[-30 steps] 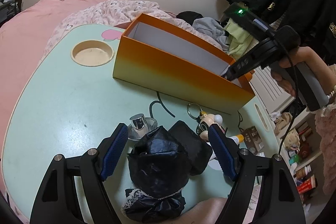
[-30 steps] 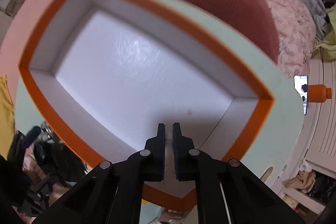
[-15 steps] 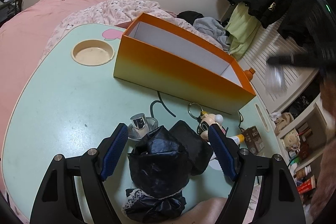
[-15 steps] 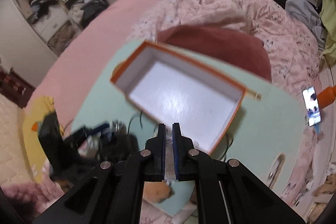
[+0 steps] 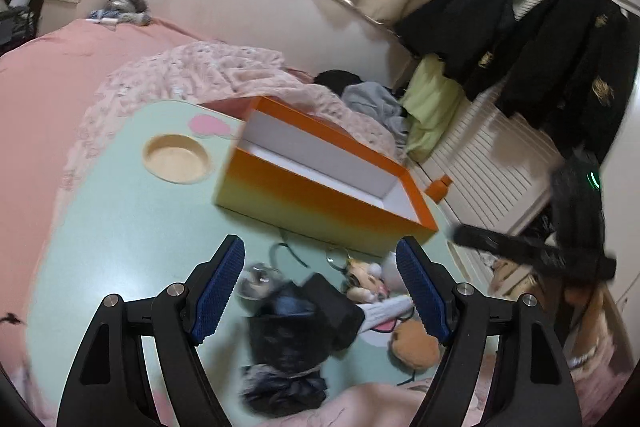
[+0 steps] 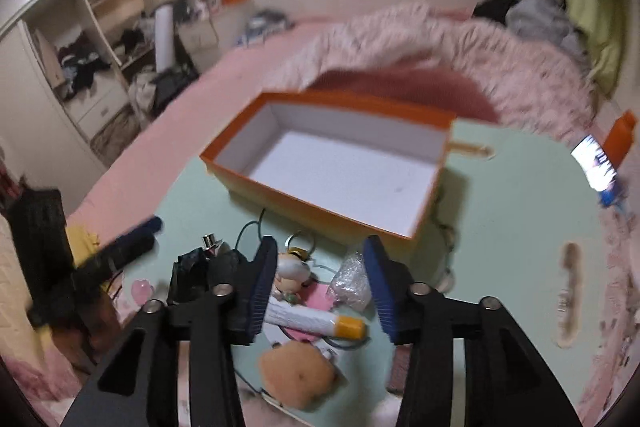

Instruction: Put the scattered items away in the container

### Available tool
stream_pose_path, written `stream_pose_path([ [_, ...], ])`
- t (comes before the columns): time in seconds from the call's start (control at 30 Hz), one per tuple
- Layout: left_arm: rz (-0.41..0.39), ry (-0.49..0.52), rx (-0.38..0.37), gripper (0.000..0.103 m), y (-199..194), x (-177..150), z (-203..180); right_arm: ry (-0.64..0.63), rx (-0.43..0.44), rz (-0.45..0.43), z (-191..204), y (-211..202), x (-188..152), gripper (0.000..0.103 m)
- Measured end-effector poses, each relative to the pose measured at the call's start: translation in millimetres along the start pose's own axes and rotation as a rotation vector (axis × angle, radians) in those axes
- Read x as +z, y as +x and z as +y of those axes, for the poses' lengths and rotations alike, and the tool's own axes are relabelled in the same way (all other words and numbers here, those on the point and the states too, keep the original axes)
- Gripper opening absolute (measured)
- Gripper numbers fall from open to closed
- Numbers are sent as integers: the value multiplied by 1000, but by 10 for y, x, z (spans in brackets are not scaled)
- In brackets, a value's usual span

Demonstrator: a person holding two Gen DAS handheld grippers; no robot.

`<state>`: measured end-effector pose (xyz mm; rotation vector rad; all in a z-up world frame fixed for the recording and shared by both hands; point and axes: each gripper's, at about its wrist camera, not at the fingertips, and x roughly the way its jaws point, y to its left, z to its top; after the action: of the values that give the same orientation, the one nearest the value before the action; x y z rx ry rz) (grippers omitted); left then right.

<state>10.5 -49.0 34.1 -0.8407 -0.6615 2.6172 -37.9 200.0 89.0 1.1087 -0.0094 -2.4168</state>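
An orange box (image 5: 320, 195) with an empty white inside (image 6: 340, 171) stands on the mint-green table (image 5: 120, 227). In front of it lies a heap: a black bag (image 5: 288, 327), a figurine keychain (image 6: 292, 271), a white tube with a yellow cap (image 6: 312, 317), a clear crinkled packet (image 6: 352, 279), an orange plush (image 6: 296, 367) and a small metal cap (image 6: 210, 241). My left gripper (image 5: 320, 287) hovers open over the black bag. My right gripper (image 6: 320, 287) hangs above the tube and figurine with its jaws opening and nothing pressed between its pads.
A round cup recess (image 5: 176, 159) is sunk into the table's left end. A lit phone (image 6: 596, 163) and an orange bottle (image 6: 620, 135) sit at the far right corner. Pink bedding (image 6: 460, 51) surrounds the table; dark clothes (image 5: 560, 39) hang at right.
My right gripper drew back from over the box's inside to above the heap and its jaws parted. The left gripper lifted and drew back slightly, staying open.
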Motion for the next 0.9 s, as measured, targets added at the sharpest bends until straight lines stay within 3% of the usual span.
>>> stream_pose_path([
  [0.1, 143, -18, 101, 78, -17, 107, 177, -23, -51, -13, -71, -249, -209, 51],
  [0.2, 250, 25, 173, 78, -43, -5, 293, -55, -129, 40, -169, -346, -521, 50],
  [0.33, 343, 103, 223, 78, 40, -231, 215, -90, -169, 157, -227, -329, -890, 33],
  [0.47, 369, 125, 157, 78, 132, -356, 85, -79, -118, 211, -170, -223, -1143, 33],
  [0.57, 399, 131, 161, 78, 291, -444, 33, -57, -48, 198, -107, -110, -1104, 25],
  [0.63, 371, 150, 165, 78, 351, -442, -29, -62, -38, 190, -44, -9, -1064, 22],
  [0.77, 358, 125, 121, 78, 404, -293, -84, -70, -29, 156, 46, 179, -920, 22],
  [0.9, 300, 98, 118, 78, 18, 62, 33, -79, -42, 75, 84, 130, -749, 19],
])
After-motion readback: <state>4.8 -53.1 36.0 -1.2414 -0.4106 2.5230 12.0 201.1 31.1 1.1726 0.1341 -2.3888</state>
